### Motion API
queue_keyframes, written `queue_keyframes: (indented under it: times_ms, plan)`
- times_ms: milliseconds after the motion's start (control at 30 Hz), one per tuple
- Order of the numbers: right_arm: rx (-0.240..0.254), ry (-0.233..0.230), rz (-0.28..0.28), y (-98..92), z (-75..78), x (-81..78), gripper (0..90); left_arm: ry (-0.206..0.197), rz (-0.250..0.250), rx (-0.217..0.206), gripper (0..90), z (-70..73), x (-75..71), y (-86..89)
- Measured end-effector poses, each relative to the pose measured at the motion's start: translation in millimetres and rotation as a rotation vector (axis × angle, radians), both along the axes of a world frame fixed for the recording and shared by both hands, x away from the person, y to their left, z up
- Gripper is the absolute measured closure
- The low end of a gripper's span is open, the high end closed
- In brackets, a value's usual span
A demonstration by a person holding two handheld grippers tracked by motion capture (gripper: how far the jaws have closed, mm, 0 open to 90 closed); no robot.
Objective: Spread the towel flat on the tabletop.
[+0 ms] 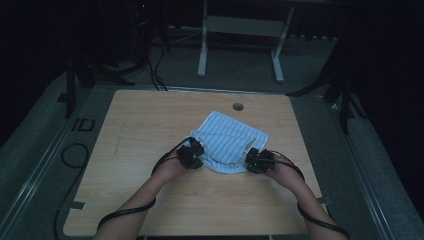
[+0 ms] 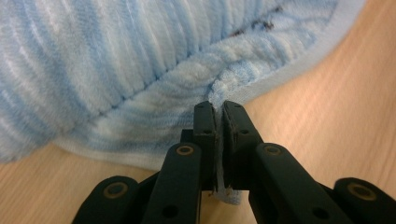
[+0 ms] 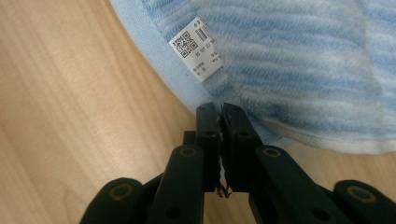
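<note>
A light blue striped towel [image 1: 227,142] lies crumpled a little past the middle of the wooden table [image 1: 150,120], nearer its far edge than its near one, below the round cable hole [image 1: 238,106]. The left gripper [image 1: 196,148] sits at the towel's left near corner; in the left gripper view its jaws are pressed together on the towel's hemmed edge [image 2: 261,88], with a strip of cloth pinched between them. The right gripper [image 1: 251,154] sits at the right near corner, its jaws likewise clamped on the pale border, just beside a white printed label [image 3: 197,49] sewn into the hem. Both hands rest low on the tabletop.
</note>
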State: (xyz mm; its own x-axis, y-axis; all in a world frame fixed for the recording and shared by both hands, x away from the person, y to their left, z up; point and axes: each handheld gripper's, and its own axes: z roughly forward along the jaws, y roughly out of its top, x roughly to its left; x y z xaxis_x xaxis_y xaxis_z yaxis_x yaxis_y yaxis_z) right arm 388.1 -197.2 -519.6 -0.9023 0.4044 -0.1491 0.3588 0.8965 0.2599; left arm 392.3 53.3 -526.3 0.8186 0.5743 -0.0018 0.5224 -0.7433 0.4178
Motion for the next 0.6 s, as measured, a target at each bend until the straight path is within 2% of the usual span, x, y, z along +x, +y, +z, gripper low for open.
queue_keyframes:
  times_ms: [67,133,200,267,367,400,467,500,533,567,600]
  plan:
    - [-0.005,-0.001,0.008,0.4,1.8,1.7,86.9,0.007,0.011,-0.006,85.1,7.3,3.5,-0.4]
    - [0.014,-0.012,0.006,-2.2,10.7,0.6,87.0,0.003,0.027,-0.042,85.1,24.2,1.7,4.3]
    - [0.040,-0.038,0.013,-6.6,26.7,-6.2,87.0,-0.029,0.036,-0.055,85.0,43.9,-8.1,11.7]
    - [0.070,-0.066,0.024,-11.5,46.4,-19.9,87.0,-0.050,0.008,-0.084,84.9,61.2,-28.0,19.3]
    - [0.109,-0.091,0.074,-17.1,73.1,-56.5,87.0,-0.051,-0.074,-0.110,84.5,77.7,-71.0,28.1]
    - [0.123,-0.083,0.096,-18.6,78.9,-71.1,86.9,-0.029,-0.094,-0.124,84.2,80.0,-85.7,31.2]
    - [0.142,-0.029,0.145,-20.7,84.9,-100.8,86.2,0.070,-0.184,-0.173,82.8,77.7,-113.9,35.9]
    - [0.161,0.021,0.181,-22.4,86.0,-114.1,84.3,0.116,-0.226,-0.184,80.0,74.3,-126.2,37.2]
    - [0.196,0.087,0.214,-24.7,86.3,-124.4,78.7,0.144,-0.262,-0.193,74.6,70.8,-136.6,38.8]
    - [0.211,0.107,0.246,-26.4,86.7,-133.3,73.0,0.174,-0.278,-0.199,67.4,67.3,-143.0,40.5]
    - [0.217,0.090,0.252,-28.0,87.5,-138.7,72.3,0.194,-0.286,-0.194,61.8,63.9,-146.3,42.0]
